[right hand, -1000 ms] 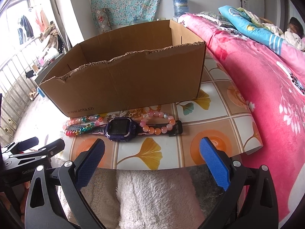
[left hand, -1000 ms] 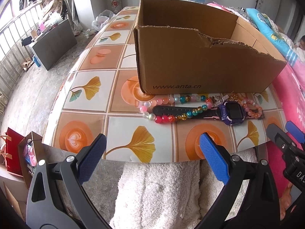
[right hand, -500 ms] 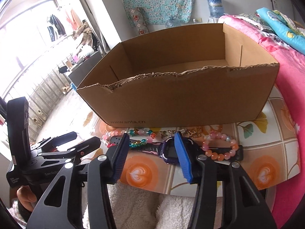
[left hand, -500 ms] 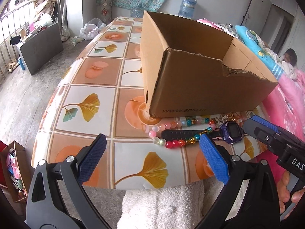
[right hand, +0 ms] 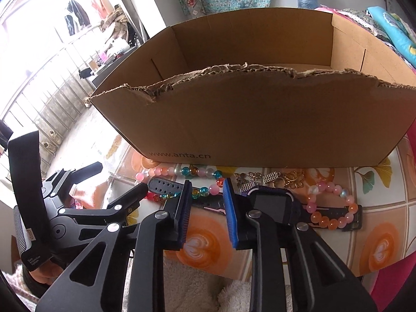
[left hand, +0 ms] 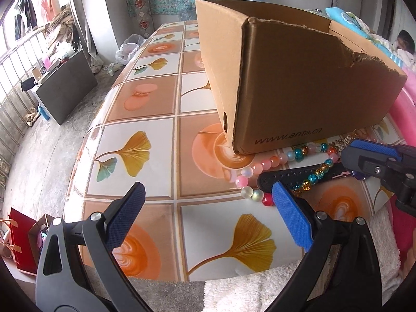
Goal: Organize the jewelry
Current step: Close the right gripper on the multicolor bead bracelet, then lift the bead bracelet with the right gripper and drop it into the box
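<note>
An open cardboard box (left hand: pixel 299 98) (right hand: pixel 260 119) stands on the tiled table. In front of it lie a purple smartwatch (right hand: pixel 273 202) with a black strap (left hand: pixel 288 176), a multicoloured bead bracelet (left hand: pixel 260 167) (right hand: pixel 182 171), a pink-orange bead bracelet (right hand: pixel 330 208) and small gold and silver charms (right hand: pixel 270 178). My right gripper (right hand: pixel 206 208) is narrowed, its blue pads straddling the watch strap just left of the watch face; it also shows in the left wrist view (left hand: pixel 374 156). My left gripper (left hand: pixel 208 215) is wide open and empty above the table's front left.
White fluffy cloth (left hand: pixel 273 291) hangs at the table's front edge. A pink patterned bedcover (left hand: pixel 405 104) lies to the right. Left of the table are a grey floor, a dark cabinet (left hand: pixel 67 88) and a red bag (left hand: pixel 18 244).
Both grippers moved forward toward the jewelry. The right gripper narrowed from wide open and came down around the watch strap. The left gripper swung left and stayed open.
</note>
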The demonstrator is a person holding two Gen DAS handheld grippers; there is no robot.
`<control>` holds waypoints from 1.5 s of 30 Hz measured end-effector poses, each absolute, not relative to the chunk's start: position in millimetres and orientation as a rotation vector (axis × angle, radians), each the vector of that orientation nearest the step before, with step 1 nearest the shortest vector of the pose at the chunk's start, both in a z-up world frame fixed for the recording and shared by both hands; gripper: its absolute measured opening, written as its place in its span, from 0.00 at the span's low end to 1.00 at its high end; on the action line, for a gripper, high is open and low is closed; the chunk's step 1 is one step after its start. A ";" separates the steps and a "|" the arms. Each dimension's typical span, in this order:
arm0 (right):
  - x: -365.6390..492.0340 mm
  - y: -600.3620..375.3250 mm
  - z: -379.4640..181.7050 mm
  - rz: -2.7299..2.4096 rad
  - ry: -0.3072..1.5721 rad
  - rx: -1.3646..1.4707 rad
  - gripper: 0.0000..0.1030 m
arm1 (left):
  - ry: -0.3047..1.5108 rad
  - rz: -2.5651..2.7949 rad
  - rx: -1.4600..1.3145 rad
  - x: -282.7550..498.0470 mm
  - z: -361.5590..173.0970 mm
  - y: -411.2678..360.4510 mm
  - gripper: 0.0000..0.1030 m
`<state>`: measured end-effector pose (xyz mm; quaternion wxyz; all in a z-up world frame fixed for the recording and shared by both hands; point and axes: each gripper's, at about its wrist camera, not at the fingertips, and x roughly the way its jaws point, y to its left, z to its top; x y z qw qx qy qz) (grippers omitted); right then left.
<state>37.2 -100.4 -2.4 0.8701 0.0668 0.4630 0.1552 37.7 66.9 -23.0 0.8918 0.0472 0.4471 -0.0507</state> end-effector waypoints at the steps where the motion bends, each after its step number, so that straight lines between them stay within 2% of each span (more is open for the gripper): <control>1: 39.3 -97.3 -3.5 0.326 0.975 0.132 0.22 | 0.929 -0.106 0.096 36.0 -23.8 68.9 0.92; 6: 54.2 -88.7 -10.1 0.318 1.020 0.120 0.22 | 0.929 -0.103 0.090 32.4 -23.1 79.0 0.92; 7: 57.3 -87.3 -11.3 0.319 1.028 0.117 0.22 | 0.925 -0.112 0.081 31.9 -22.6 81.2 0.88; 8: 59.4 -85.5 -12.4 0.319 1.036 0.113 0.22 | 0.921 -0.129 0.066 31.9 -22.0 83.6 0.79; 12: 68.3 -77.8 -17.2 0.324 1.057 0.090 0.22 | 0.921 -0.205 -0.008 36.3 -19.8 88.5 0.65; 14: 73.1 -72.5 -19.3 0.331 1.071 0.085 0.19 | 0.933 -0.232 -0.018 41.1 -20.7 84.7 0.55; 18: 80.1 -61.0 -20.8 0.330 1.084 0.060 0.17 | 0.950 -0.249 0.020 48.3 -25.0 76.5 0.47; 21: 83.1 -53.7 -21.1 0.324 1.081 0.035 0.16 | 0.953 -0.241 0.094 50.2 -26.0 65.5 0.37; 24: 85.5 -43.7 -22.9 0.323 1.075 0.021 0.15 | 0.945 -0.247 0.144 48.8 -25.2 56.5 0.25; 26: 90.0 -37.6 -25.1 0.327 1.067 0.019 0.14 | 0.943 -0.251 0.147 48.7 -24.6 53.2 0.09; 29: 88.4 -40.8 -25.3 0.338 1.058 0.042 0.09 | 0.936 -0.240 0.132 48.9 -23.2 54.8 0.09; 39: 47.7 -50.2 -7.7 0.405 0.965 0.090 0.09 | 0.851 -0.291 0.037 22.2 22.4 63.0 0.09; 45: 16.6 -75.7 25.4 0.446 0.859 0.110 0.09 | 0.772 -0.372 -0.008 -0.2 66.2 63.4 0.09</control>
